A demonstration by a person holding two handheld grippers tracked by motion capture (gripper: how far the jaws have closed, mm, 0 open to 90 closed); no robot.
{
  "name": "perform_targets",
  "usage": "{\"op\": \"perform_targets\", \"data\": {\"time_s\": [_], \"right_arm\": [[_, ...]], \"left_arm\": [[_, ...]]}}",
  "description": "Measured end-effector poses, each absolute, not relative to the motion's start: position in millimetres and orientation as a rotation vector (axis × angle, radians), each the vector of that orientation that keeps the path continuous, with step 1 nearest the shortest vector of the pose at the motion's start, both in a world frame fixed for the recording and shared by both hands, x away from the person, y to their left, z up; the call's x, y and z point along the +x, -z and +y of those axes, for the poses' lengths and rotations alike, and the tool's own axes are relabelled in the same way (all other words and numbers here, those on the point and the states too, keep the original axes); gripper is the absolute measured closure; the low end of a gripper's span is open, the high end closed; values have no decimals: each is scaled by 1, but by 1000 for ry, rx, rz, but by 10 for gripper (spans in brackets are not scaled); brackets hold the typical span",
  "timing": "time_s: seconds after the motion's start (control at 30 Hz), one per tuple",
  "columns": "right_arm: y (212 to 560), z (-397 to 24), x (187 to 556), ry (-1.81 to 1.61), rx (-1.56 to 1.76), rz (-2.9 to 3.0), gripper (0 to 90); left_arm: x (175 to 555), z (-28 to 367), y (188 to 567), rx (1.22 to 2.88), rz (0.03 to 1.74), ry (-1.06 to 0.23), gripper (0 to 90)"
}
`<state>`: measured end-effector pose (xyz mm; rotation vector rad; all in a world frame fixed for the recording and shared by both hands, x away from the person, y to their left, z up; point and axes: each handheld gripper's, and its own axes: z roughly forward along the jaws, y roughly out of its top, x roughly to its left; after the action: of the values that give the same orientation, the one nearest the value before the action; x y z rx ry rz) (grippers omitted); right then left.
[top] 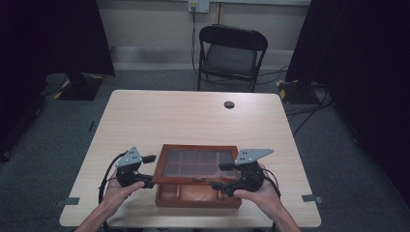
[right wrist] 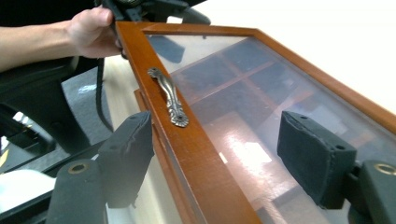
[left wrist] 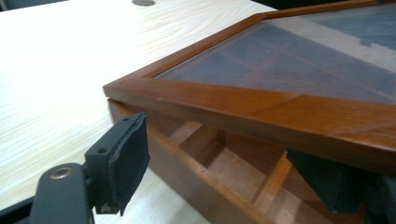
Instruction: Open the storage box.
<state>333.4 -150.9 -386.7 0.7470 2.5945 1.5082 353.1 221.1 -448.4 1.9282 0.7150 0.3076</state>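
Right gripper (right wrist: 219, 154) stands apart astride the lid (right wrist: 196, 154) frame, left gripper (left wrist: 224, 172) apart under its corner, so the lid may drop shut

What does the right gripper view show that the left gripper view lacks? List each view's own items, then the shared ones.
Right gripper view: the metal handle and the person's left hand. Left gripper view: the gap under the raised lid, the box's dividers and the cable hole. Both: that glass-paned wooden lid and the pale table.
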Motion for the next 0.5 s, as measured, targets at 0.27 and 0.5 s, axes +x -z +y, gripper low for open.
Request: {"op": "perform_targets", "data": {"time_s": [0.27, 0.5], "right_arm": [[383, -162, 336, -1546, 782, 2521, 255], [383, -165, 337, -1538, 781, 2509, 248]], "left_arm": [[355, 221, 440, 1879, 731, -307, 186], [361, 222, 429, 1865, 723, -333, 185]]}}
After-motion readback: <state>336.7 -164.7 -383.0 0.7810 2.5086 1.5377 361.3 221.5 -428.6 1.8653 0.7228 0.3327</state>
